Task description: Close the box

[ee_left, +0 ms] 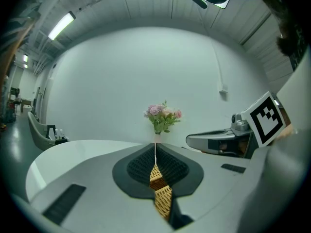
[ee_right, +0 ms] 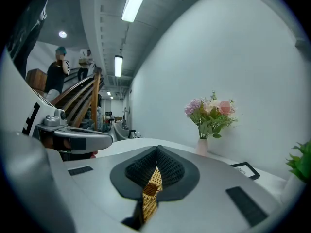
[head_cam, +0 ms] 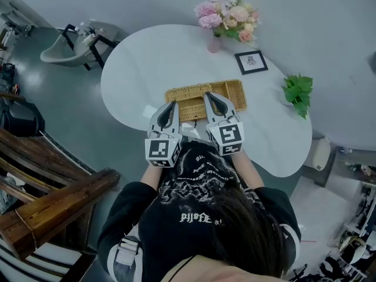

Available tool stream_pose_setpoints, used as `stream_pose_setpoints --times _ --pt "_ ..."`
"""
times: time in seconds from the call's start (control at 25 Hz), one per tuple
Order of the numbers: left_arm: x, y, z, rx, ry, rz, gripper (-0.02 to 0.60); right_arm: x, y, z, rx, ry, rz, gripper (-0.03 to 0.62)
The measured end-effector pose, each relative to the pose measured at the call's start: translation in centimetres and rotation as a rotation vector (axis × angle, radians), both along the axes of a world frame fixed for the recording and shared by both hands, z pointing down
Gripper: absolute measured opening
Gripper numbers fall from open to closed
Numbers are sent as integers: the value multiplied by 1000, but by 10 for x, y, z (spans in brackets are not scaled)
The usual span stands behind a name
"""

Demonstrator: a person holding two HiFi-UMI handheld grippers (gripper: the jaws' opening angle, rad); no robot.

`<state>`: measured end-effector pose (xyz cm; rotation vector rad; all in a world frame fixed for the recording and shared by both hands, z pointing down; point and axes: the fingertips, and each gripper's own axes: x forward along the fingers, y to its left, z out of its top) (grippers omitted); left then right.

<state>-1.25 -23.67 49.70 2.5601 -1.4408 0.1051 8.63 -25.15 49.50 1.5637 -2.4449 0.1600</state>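
Note:
A flat wicker box (head_cam: 235,90) lies on the white table (head_cam: 147,63) in front of the person. Both grippers point away from the person, side by side over the box's near half. My left gripper (head_cam: 171,103) is over the box's left part, and my right gripper (head_cam: 209,94) is near its middle. In the left gripper view the left gripper (ee_left: 155,147) has its pads together, with wicker (ee_left: 163,198) showing through the slit below them. The right gripper (ee_right: 157,152) is shut the same way, and wicker (ee_right: 150,193) shows in its slit too. I cannot tell whether either one pinches the weave.
A pink vase of flowers (head_cam: 226,19), a small framed picture (head_cam: 251,61) and a green plant (head_cam: 298,93) stand behind and to the right of the box. Wooden furniture (head_cam: 53,204) and a chair (head_cam: 70,49) stand left of the table. People stand far off (ee_right: 60,67).

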Motion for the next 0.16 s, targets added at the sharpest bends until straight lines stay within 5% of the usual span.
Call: stream_pose_setpoints --times 0.16 --pt "2 -1 -1 11 -8 10 25 1 0 1 2 -2 1 24"
